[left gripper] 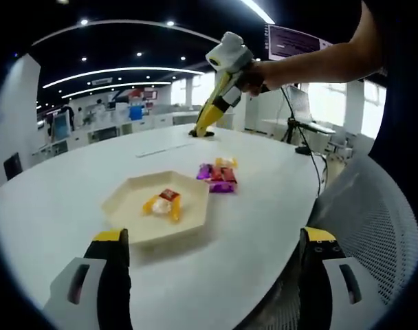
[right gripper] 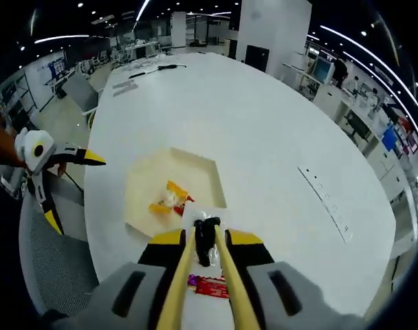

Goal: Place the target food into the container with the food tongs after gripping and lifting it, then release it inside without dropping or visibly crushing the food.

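A cream hexagonal tray (left gripper: 137, 230) (right gripper: 205, 175) lies on the white table with orange and red wrapped sweets (left gripper: 164, 203) (right gripper: 171, 199) in it. More wrapped sweets (left gripper: 219, 175) (right gripper: 210, 286) lie in a small pile beside the tray. My right gripper (right gripper: 206, 239) (left gripper: 229, 58) is shut on yellow food tongs (right gripper: 185, 275) (left gripper: 216, 106). The tong tips pinch a clear packet with a dark piece (right gripper: 207, 237) (left gripper: 202, 132), held in the air above the tray's near edge. My left gripper (left gripper: 214, 237) (right gripper: 70, 189) hangs wide open at the table's edge, holding nothing.
A grey mesh chair (left gripper: 374, 220) (right gripper: 51, 261) stands at the table's edge by my left gripper. A small stand with a cable (left gripper: 302, 137) sits on the table to the right. White label strips (right gripper: 326, 199) and cables (right gripper: 154, 67) lie farther off.
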`<state>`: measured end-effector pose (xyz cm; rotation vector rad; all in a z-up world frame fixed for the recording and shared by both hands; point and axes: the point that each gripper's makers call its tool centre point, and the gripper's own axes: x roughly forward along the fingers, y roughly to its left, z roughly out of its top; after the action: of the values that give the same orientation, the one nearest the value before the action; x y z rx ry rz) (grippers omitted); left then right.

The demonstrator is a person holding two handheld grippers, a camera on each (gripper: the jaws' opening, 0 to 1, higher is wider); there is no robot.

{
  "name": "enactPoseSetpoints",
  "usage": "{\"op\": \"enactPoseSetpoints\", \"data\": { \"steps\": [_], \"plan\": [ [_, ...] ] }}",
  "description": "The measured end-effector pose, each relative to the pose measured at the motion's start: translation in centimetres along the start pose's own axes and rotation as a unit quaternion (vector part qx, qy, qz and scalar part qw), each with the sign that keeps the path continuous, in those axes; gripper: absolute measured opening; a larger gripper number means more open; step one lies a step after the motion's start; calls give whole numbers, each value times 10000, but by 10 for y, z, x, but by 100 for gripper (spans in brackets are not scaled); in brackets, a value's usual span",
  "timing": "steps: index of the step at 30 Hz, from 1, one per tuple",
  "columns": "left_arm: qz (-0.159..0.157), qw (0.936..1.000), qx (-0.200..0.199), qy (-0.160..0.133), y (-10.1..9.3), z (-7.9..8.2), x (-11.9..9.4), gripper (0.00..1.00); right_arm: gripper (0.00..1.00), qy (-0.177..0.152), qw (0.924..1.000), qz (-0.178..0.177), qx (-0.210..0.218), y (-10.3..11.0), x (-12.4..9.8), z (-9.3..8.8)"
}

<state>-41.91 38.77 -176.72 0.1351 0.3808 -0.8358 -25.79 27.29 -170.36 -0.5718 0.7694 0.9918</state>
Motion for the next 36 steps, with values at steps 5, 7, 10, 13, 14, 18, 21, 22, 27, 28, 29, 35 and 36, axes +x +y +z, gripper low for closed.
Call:
{"op": "enactPoseSetpoints", "data": {
  "steps": [5,7,10,13,14,18,21,22,27,28,29,35,36],
  "plan": [
    [52,10000,2,8,2,0,0,99,21,-51,9998,109,-183,10,7,23],
    [64,10000,-9,-6,3,0,-1,99,21,-98,9996,162,-223,14,11,33],
    [78,10000,-23,9,4,-1,0,99,21,-172,9992,242,-262,21,16,48],
    [76,10000,-7,24,3,-1,0,99,21,-247,9986,322,-330,31,22,64],
    [78,10000,-11,24,4,-1,0,99,21,-251,9985,346,-347,34,24,68],
    [99,9999,-22,39,4,-2,0,99,21,-274,9974,444,-503,46,33,88],
    [103,9999,-17,38,5,-2,0,99,21,-288,9966,493,-596,52,38,100],
    [113,9999,-24,52,5,-3,-1,99,21,-280,9962,513,-638,54,41,104],
    [145,9999,-41,61,6,-3,-1,99,21,-165,9950,573,-803,60,54,113],
    [151,9999,-45,60,6,-3,-1,99,21,-136,9948,571,-830,60,57,114],
    [155,9999,-43,57,7,-3,-1,99,21,-128,9947,576,-847,60,58,114],
    [157,9998,-32,78,7,-4,-1,99,22,-150,9940,636,-874,63,62,115],
    [161,9998,-31,78,7,-4,-1,99,23,-160,9937,653,-895,63,62,115]
  ]
}}
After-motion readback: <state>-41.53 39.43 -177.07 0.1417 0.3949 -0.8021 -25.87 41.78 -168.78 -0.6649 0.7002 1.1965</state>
